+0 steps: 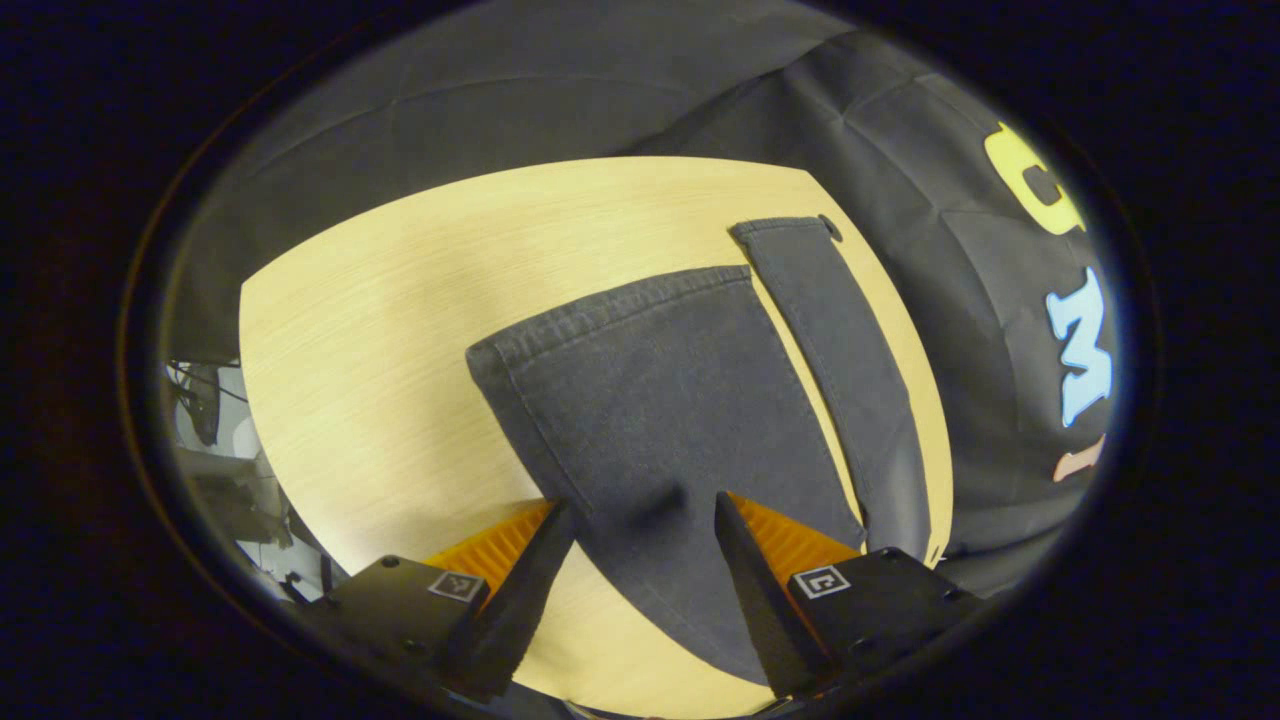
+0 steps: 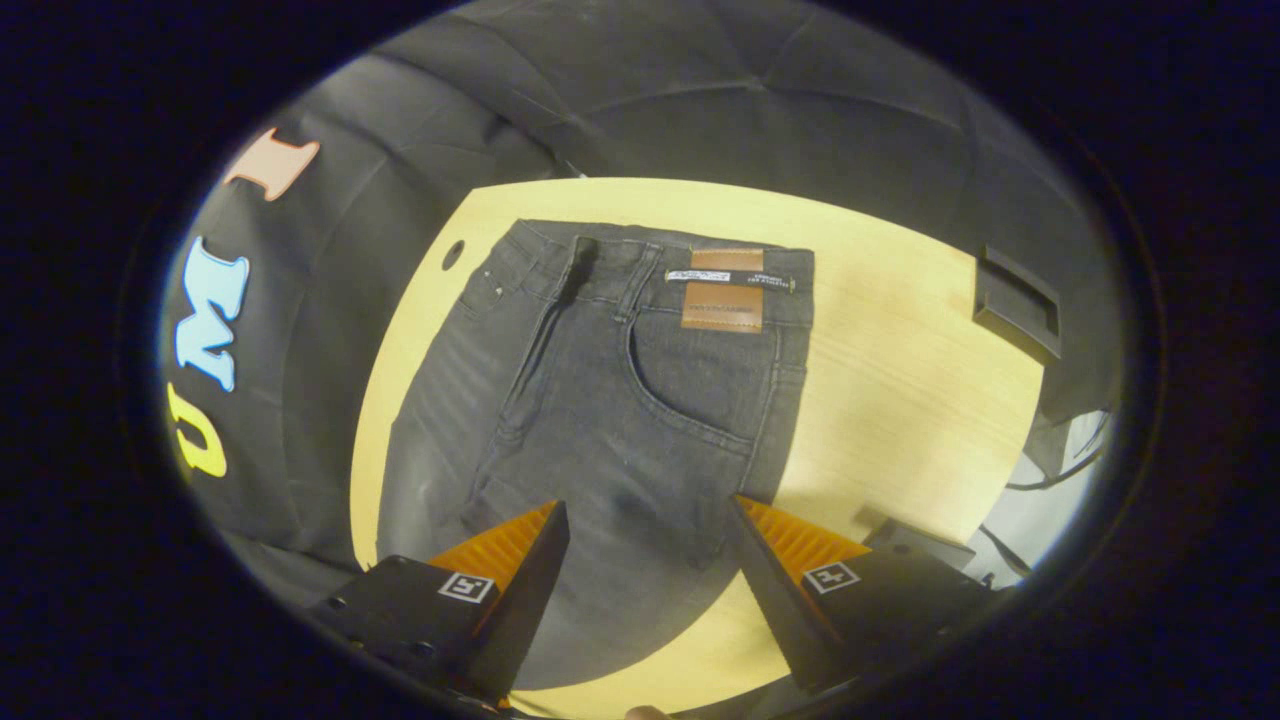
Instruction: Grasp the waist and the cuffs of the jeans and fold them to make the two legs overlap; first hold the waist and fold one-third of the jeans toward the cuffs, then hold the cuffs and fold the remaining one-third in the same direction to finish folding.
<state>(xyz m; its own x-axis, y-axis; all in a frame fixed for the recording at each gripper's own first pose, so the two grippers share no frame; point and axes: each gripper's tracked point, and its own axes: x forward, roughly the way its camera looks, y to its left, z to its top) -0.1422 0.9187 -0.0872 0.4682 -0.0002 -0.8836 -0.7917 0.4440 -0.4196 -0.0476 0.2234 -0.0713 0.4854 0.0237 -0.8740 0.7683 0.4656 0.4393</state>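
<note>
Dark grey jeans lie flat on a light wooden table. In the left gripper view the two legs [image 1: 660, 400] spread apart, the near leg's cuff [image 1: 610, 310] wide, the far leg [image 1: 830, 330] narrow toward the table's edge. My left gripper [image 1: 645, 520] hovers open over the near leg, nothing between its fingers. In the right gripper view the waist [image 2: 650, 260] with a brown leather patch [image 2: 723, 290] lies at the far end, front pocket facing up. My right gripper [image 2: 650, 525] stands open above the thigh area of the jeans [image 2: 600, 420].
The wooden table [image 1: 400, 330] has bare surface left of the legs, and bare table [image 2: 900, 400] lies right of the waist. A small round hole [image 2: 452, 253] sits near the table's edge. A dark box [image 2: 1015, 300] rests at the far right corner. Black cloth walls surround the table.
</note>
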